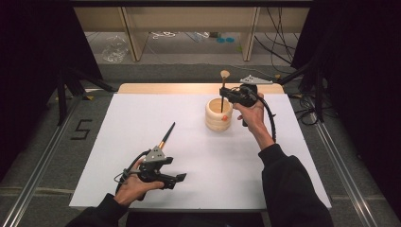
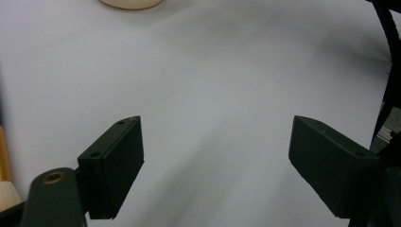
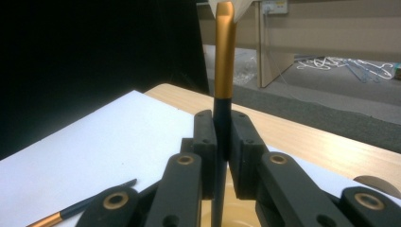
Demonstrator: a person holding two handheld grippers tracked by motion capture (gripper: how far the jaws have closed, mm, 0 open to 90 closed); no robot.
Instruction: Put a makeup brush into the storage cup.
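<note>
The right tongs are clamped on the dark handle of an upright brush, its gold ferrule rising above the jaws and its lower end reaching down into the pale wooden holder right beneath them. In the high view the right tongs sit over the holder's rim, near the far edge of the surface. The left tongs rest low near the front left, jaws spread wide with nothing between them. A second brush lies flat just beyond the left hand, its tip pointing away; nothing stands between it and the holder. The white surface covers a wooden top whose far edge shows bare. Beyond it are wooden frames, cables on the floor and black curtains at both sides. The right gripper view shows the clamp close up, with the lying brush at its lower left, while the left gripper view shows the left tongs agape over bare white and the holder's base at its top edge.
</note>
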